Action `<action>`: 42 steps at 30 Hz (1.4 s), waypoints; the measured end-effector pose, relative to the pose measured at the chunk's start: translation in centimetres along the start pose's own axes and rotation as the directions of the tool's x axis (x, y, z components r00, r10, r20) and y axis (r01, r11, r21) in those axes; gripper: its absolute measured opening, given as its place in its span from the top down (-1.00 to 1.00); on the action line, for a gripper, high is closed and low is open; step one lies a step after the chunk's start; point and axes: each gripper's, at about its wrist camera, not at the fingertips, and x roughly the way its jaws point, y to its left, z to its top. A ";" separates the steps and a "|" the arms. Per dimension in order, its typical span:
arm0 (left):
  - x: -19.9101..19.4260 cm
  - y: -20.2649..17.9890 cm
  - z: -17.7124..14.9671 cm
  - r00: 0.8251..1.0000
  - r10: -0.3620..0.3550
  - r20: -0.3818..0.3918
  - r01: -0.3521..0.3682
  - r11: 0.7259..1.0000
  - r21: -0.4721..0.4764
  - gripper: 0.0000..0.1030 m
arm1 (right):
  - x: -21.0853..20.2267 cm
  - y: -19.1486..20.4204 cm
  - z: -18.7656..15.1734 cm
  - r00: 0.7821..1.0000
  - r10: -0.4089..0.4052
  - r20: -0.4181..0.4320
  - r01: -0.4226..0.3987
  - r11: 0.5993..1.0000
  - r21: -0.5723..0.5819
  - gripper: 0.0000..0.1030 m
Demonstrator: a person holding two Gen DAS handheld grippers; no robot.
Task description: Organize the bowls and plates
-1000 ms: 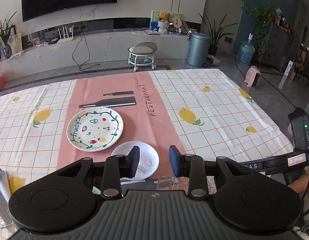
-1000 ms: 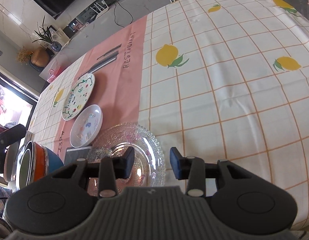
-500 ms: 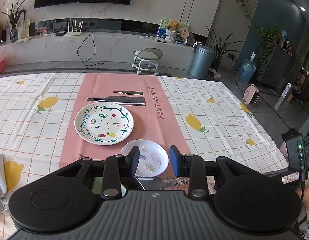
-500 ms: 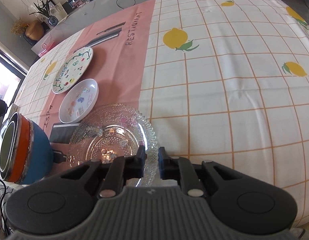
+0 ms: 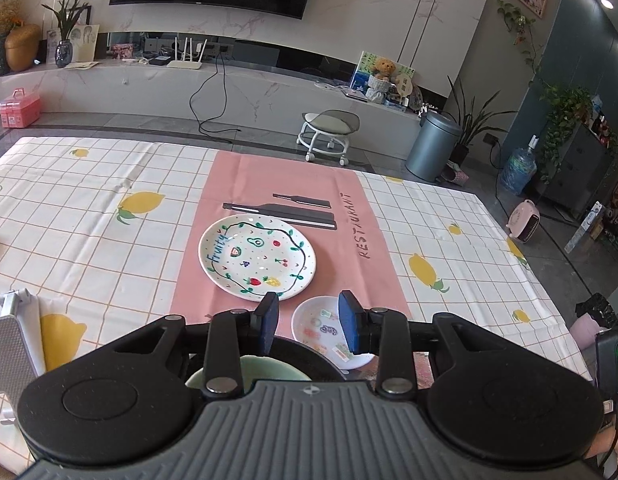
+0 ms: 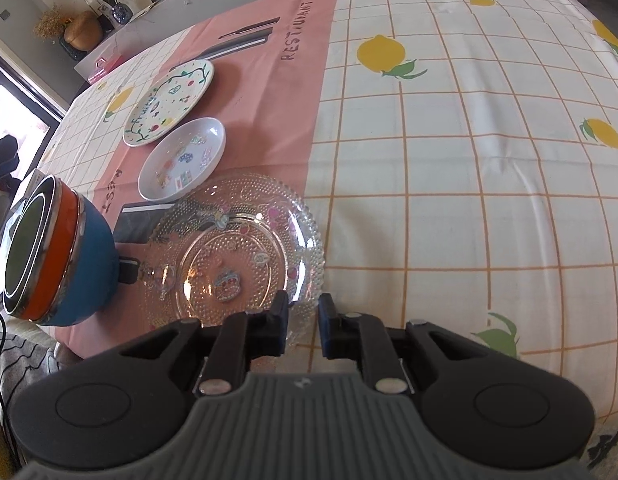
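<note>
Below, right claw clenched on the near rim of the glass plate at its 5 o'clock edge, one pad inside the rim and one outside; jaws just drawn in from a wider gape, then eased a touch. Plate flat on the surface, its bulk toward 11 o'clock from the claw. Small white dish touching its 11 o'clock rim, painted plate beyond. Left claw released and empty above the stacked bowls at the plate's 9 o'clock; right hand judged nearer.
</note>
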 end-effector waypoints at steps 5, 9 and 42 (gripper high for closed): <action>-0.3 0.8 0.3 0.999 0.047 0.025 -0.047 0.999 -0.020 0.25 | 0.1 0.3 -0.1 1.000 -0.011 0.013 0.011 1.000 -0.015 0.67; -0.6 0.9 0.5 0.997 0.059 0.040 -0.059 0.998 0.002 0.22 | 0.0 -0.3 0.0 1.000 0.011 0.027 -0.011 1.000 0.022 0.53; 0.0 4.8 1.7 0.997 0.072 0.012 -0.071 0.995 -0.073 0.17 | -6.5 8.0 6.1 0.895 -0.021 0.446 0.032 0.999 -0.017 -0.57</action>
